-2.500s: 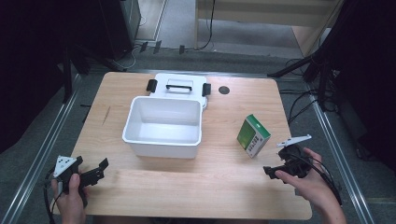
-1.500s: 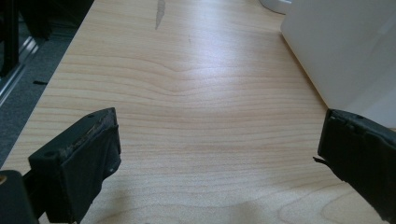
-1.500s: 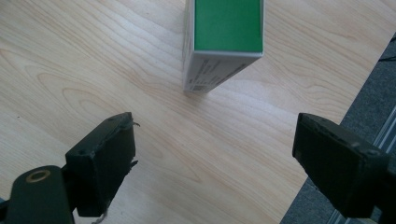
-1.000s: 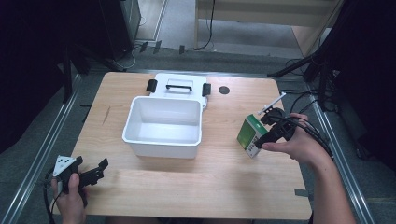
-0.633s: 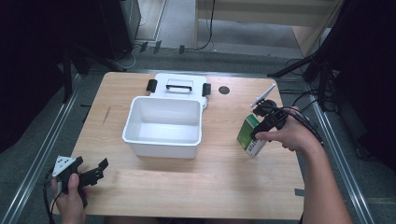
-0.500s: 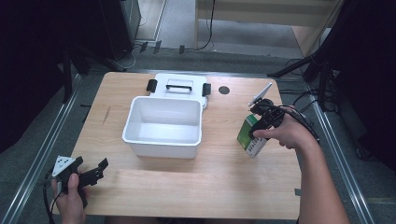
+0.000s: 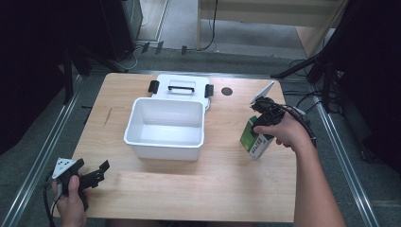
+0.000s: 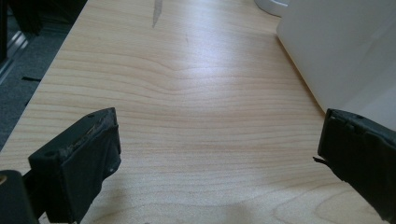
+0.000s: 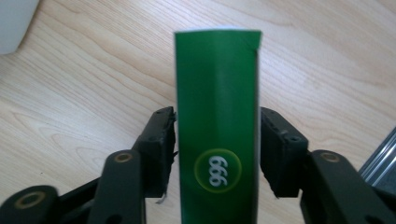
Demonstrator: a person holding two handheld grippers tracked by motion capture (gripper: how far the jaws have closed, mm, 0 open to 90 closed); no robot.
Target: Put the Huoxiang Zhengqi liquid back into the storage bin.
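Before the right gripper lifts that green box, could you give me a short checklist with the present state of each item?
1. Green box sits between the right gripper jaws: ok.
2. Jaws pressed on both sides of the box: cannot tell; the left jaw looks in contact, a thin gap shows at the right one.
3. Box upright on the table: ok.
4. White bin open and with nothing in it: ok.
5. Left gripper open, near the table's front left corner, away from the bin: ok.
6. Bin lid lies behind the bin, not over it: ok.
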